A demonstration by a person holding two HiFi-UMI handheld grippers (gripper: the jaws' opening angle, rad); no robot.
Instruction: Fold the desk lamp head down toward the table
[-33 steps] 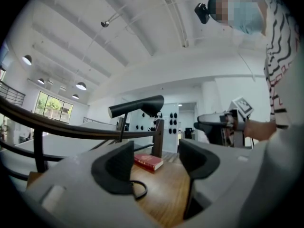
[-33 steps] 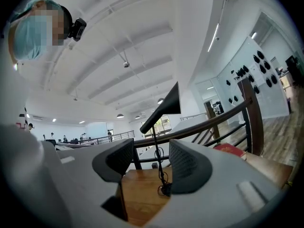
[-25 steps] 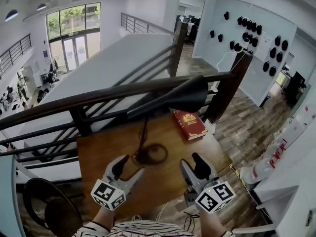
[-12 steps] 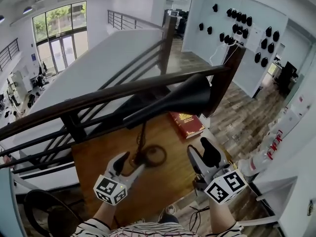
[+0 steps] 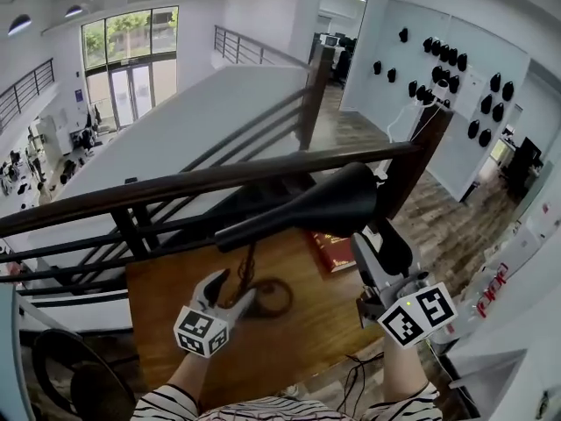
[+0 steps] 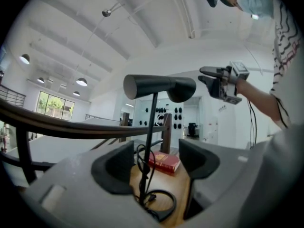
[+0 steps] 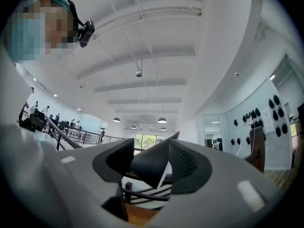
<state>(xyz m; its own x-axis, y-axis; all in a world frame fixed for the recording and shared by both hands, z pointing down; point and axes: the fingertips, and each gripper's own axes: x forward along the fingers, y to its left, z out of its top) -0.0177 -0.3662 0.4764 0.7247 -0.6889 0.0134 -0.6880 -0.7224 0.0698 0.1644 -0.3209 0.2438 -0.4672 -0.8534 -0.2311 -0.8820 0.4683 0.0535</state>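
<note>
The black desk lamp stands on the wooden table (image 5: 175, 323), its cone-shaped head (image 5: 307, 213) lying about level above a thin stem (image 5: 249, 272) and ring base (image 5: 272, 298). My left gripper (image 5: 232, 289) is low beside the stem, open. In the left gripper view the stem (image 6: 150, 141) runs up through the gap of the left gripper (image 6: 156, 165), clear of both pads, with the head (image 6: 159, 87) above. My right gripper (image 5: 375, 239) is raised just under the head's wide end, open. In the right gripper view the wide end (image 7: 148, 167) fills the gap of the right gripper (image 7: 149, 163).
A red book (image 5: 329, 248) lies at the table's far right, under the lamp head. A dark wooden railing (image 5: 175, 187) runs right behind the table, with a drop beyond it. The lamp's cable (image 6: 141, 156) loops by the stem. A black chair (image 5: 61, 367) sits at lower left.
The right gripper has risen from the table's near edge up to the lamp head's wide end. The left gripper has moved forward, closer to the stem.
</note>
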